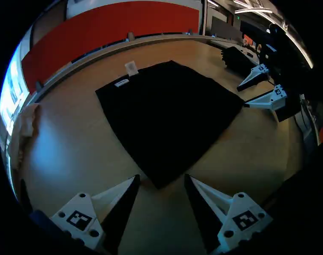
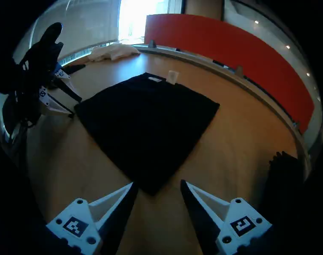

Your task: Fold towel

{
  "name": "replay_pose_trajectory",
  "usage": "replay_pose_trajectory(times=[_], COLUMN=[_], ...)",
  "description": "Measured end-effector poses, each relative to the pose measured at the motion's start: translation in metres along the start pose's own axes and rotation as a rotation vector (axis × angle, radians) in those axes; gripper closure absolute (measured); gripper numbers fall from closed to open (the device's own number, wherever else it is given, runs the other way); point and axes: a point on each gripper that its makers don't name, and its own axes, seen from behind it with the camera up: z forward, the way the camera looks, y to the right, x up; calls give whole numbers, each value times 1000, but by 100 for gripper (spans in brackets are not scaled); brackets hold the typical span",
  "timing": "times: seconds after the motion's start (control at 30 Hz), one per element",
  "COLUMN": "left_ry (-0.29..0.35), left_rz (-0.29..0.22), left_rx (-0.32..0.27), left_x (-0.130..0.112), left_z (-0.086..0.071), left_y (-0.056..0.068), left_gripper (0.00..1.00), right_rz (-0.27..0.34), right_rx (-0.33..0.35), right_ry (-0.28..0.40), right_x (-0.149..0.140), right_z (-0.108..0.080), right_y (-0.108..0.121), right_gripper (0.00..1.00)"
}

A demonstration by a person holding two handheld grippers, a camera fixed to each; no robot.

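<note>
Awaiting fold: black towel (image 1: 170, 114) flat on table (image 1: 76, 144).
Left claw (image 1: 162, 177): wide, at corner to grasp.
Right claw (image 2: 158, 183): wide, neighbouring corner.

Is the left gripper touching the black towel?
Apart. In the left gripper view, bare table shows between the near corner of the towel and each open finger of the left gripper.

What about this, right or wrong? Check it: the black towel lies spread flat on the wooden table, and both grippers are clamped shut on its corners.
Wrong. The black towel does lie spread flat on the wooden table, but the left gripper and right gripper are open at its corners, as the left gripper view and right gripper view show.
</note>
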Motion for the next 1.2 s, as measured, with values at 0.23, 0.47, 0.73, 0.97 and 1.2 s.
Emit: replay_pose_trajectory(times=[0.23,0.47,0.73,0.97,1.2], left_ry=[-2,-9,-14,-22,-32], left_rz=[0,1,1,2,-2], left_rx=[3,3,4,4,9], left_x=[0,-1,-1,-1,-2], left_z=[0,0,-1,-2,-2], left_y=[2,4,3,4,4], left_gripper=[33,46,47,48,64], right_rz=[-12,-6,-1,4,13], right_rx=[9,25,42,54,53], right_ry=[-8,-23,-26,-28,-31], right_x=[-3,-7,-7,-6,-7], right_z=[0,1,1,2,2], right_y=[-2,-6,-11,-15,-14], right_gripper=[35,51,63,77,83])
